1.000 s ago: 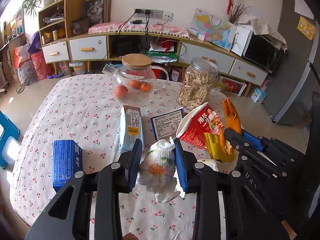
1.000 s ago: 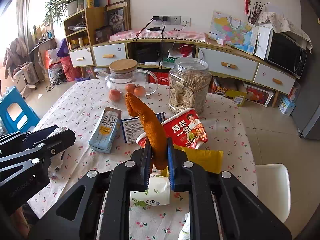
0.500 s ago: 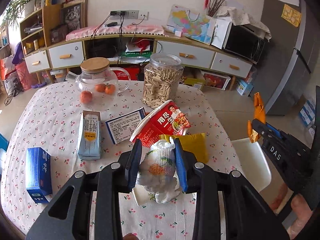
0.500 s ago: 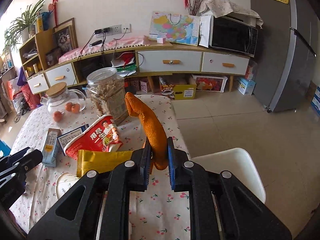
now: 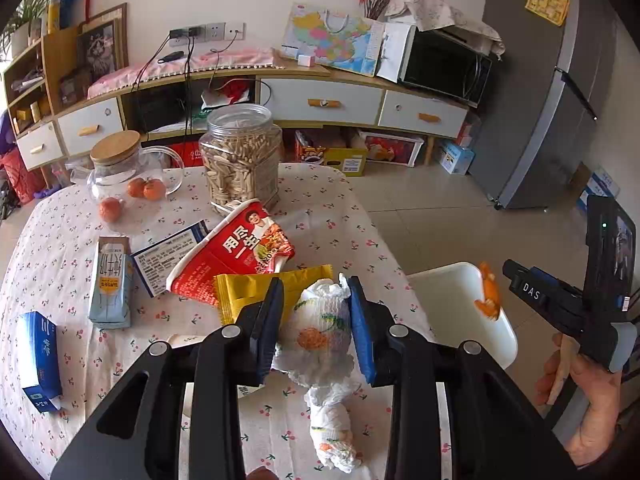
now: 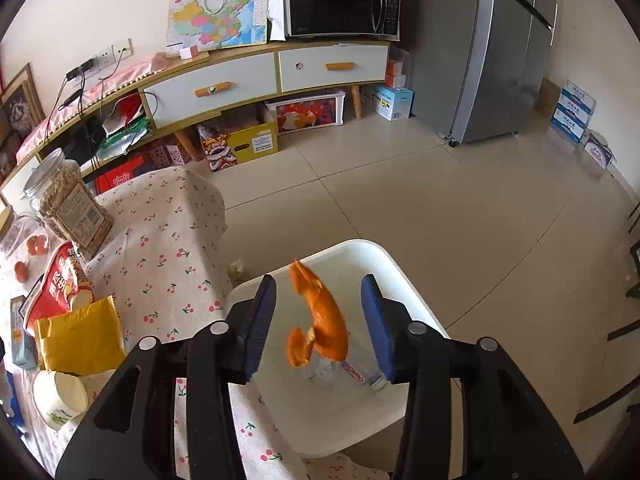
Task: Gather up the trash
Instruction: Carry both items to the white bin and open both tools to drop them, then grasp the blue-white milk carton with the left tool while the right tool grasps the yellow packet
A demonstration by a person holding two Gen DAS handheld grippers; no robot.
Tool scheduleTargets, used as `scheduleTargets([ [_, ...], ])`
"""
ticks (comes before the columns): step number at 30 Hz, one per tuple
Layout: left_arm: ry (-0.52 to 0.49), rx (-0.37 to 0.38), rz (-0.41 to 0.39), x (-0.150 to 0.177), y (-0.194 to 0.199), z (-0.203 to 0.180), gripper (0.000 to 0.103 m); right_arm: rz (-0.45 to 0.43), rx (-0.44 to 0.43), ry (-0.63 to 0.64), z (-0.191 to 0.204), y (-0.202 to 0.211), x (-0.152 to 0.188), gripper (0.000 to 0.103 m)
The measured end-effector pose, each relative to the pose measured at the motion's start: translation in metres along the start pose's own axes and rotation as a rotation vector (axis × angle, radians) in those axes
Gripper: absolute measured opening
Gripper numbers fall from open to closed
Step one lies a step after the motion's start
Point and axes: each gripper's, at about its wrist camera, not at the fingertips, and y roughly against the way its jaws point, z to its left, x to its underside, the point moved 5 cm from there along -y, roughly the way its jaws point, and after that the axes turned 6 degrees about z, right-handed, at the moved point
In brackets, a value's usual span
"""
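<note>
My left gripper (image 5: 316,326) is shut on a crumpled white tissue with orange print (image 5: 324,332), held above the table's right part. Over the white bin (image 6: 404,280) beside the table, my right gripper (image 6: 318,320) has its jaws opening. An orange peel (image 6: 320,316) hangs loose between them, touching neither pad. In the left wrist view the same peel (image 5: 488,296) drops over the bin (image 5: 448,304). A crushed clear bottle (image 6: 352,372) lies inside the bin. A red noodle cup (image 5: 236,252), a yellow wrapper (image 5: 248,292) and a milk carton (image 5: 110,280) lie on the table.
A jar of seeds (image 5: 240,164), a glass teapot (image 5: 120,172), oranges (image 5: 146,190), a blue box (image 5: 40,360) and a label card (image 5: 168,256) share the flowered tablecloth (image 5: 52,248). A white cup (image 6: 60,398) lies near the table edge. Tiled floor and a fridge (image 6: 500,48) lie beyond the bin.
The right gripper swung right from the table to over the bin and opened, letting the orange peel go. The left gripper moved right with the tissue still held.
</note>
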Motion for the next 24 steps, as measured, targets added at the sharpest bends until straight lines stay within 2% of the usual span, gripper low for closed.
scheduleTargets([
  [3, -0.024, 0.047, 0.014, -0.001, -0.009, -0.026, 0.033, -0.042, 0.041, -0.022, -0.022, 0.005, -0.002, 0.069],
  [7, -0.068, 0.097, 0.044, 0.0, -0.029, -0.067, 0.033, -0.095, 0.116, -0.072, -0.057, 0.012, -0.008, 0.086],
  [13, -0.119, 0.152, 0.085, 0.003, -0.061, -0.131, 0.033, -0.118, 0.209, -0.171, -0.109, 0.013, -0.012, 0.093],
  [18, -0.146, 0.191, 0.11, -0.001, -0.086, -0.175, 0.034, -0.123, 0.257, -0.251, -0.147, 0.012, -0.014, 0.095],
  [23, -0.165, 0.249, 0.146, -0.002, -0.111, -0.21, 0.034, -0.104, 0.309, -0.277, -0.171, 0.006, -0.012, 0.095],
  [24, -0.169, 0.255, 0.156, -0.001, -0.116, -0.215, 0.041, -0.097, 0.313, -0.281, -0.173, 0.005, -0.011, 0.095],
])
